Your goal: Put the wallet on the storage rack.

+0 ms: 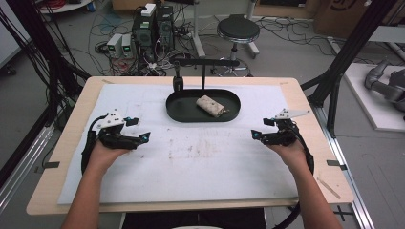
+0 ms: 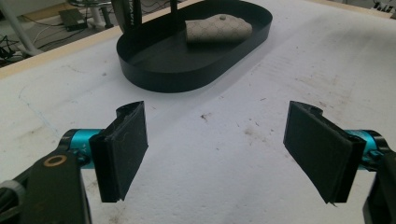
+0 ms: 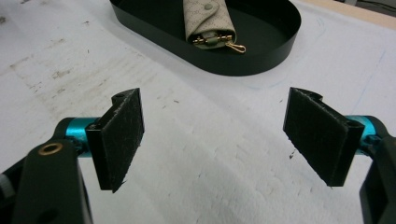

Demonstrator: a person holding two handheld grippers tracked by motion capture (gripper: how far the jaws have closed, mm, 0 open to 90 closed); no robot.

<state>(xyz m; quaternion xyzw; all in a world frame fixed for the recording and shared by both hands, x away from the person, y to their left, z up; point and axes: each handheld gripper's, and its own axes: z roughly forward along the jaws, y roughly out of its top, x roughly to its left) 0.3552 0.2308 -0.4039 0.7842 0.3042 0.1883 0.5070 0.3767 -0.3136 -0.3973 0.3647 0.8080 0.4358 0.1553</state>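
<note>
A workshop floor strewn with cables, power supplies and a round black stool (image 1: 238,29) lies behind a pale wooden table (image 1: 52,186) covered with a stained white foam sheet (image 1: 143,181). In the high view, a black oval metal tray (image 1: 179,112) sits at the far middle of the sheet, with a thin black stand (image 1: 203,64) rising from it. Inside the tray, toward its right half, lies a beige patterned fabric key pouch (image 1: 210,106), tilted slightly. The left hand-held gripper (image 1: 142,130) hovers over the sheet at the left, its jaws pointing toward the centre; the right hand-held gripper (image 1: 259,130) mirrors it at the right. Both are well apart from the tray, and neither holds anything.

In the left gripper view, the left hand-held gripper (image 2: 224,156) has its two black padded jaws standing wide apart above bare sheet, with nothing between them. The tray (image 2: 154,81) lies ahead, and the pouch (image 2: 217,30) rests on its floor near the far wall.

In the right gripper view, the right hand-held gripper (image 3: 219,142) also has its jaws spread wide over the sheet, with nothing in them. The tray (image 3: 275,56) is ahead, and the pouch (image 3: 203,16) lies with its open end toward the camera, a gold clasp (image 3: 236,46) sticking out onto the tray floor.
</note>
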